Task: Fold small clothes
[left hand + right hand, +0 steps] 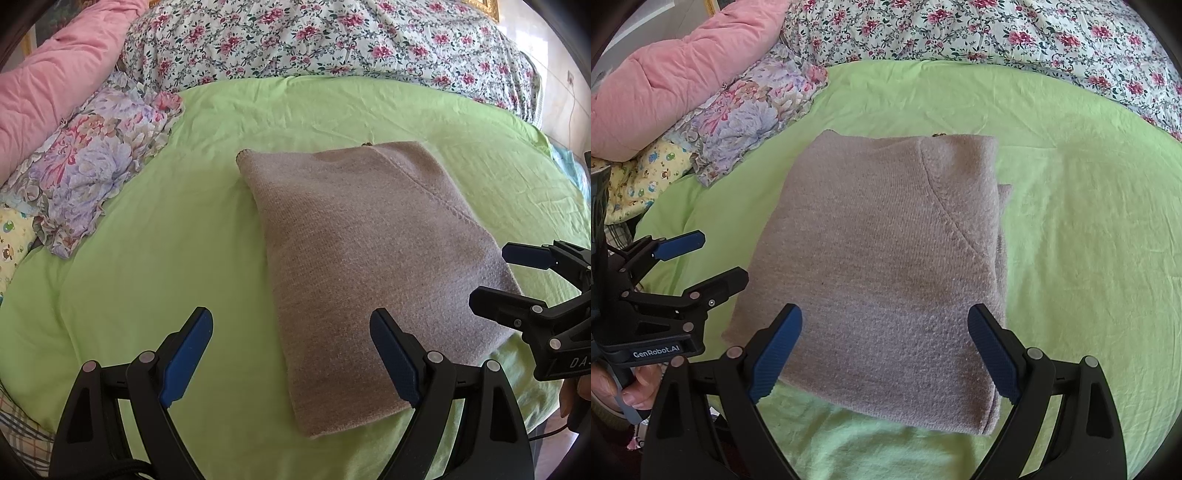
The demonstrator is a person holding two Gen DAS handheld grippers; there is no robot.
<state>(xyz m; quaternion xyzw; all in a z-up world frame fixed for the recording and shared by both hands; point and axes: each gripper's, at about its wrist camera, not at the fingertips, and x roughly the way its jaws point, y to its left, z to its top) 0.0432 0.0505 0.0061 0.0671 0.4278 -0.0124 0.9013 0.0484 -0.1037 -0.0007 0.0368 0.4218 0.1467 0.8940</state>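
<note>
A grey-beige knitted garment [369, 266] lies folded into a flat rectangle on the green bed sheet [147, 266]; it also shows in the right wrist view [879, 266]. My left gripper [291, 350] is open and empty, hovering above the garment's near left edge. It shows at the left in the right wrist view [720, 258]. My right gripper [886, 350] is open and empty above the garment's near edge. It shows at the right in the left wrist view [491, 275], by the garment's right side.
A pink quilt [48, 81] and a floral frilled pillow [92, 158] lie at the left. A white floral duvet [332, 40] is bunched along the back of the bed. The green sheet [1089, 240] stretches to the right of the garment.
</note>
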